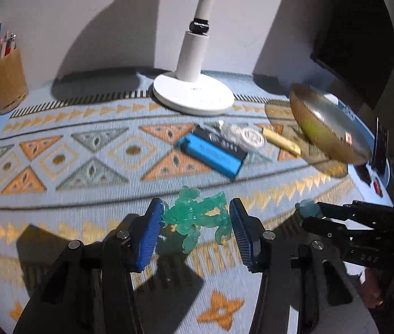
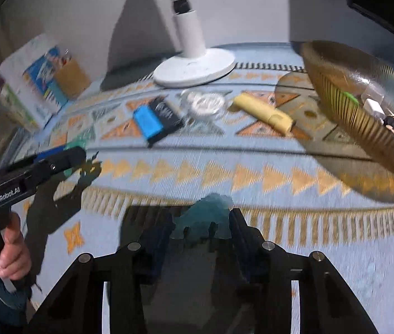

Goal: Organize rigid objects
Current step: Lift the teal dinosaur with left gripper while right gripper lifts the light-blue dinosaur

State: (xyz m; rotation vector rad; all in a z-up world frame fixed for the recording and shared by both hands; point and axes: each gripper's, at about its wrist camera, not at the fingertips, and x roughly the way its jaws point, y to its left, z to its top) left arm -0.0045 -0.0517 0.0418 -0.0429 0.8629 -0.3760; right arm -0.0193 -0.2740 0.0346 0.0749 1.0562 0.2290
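The translucent green plastic figurine [image 1: 197, 217] sits clamped between the left gripper's [image 1: 195, 225] blue-padded fingers [image 1: 148, 231], above the patterned blue cloth on the table [image 1: 85, 144]. The right gripper [image 2: 201, 225], angled steeply downward, has its fingers closed on a pale blue translucent figurine [image 2: 208, 214], near the ribbed amber glass bowl [image 2: 336, 105].

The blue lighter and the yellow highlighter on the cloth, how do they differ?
The blue lighter is flat and boxy; the yellow highlighter is longer and rounder. The lighter rests against a black box; the highlighter lies alone, nearer the ribbed bowl. Both lie flat on the patterned cloth, not yet in the bowl.
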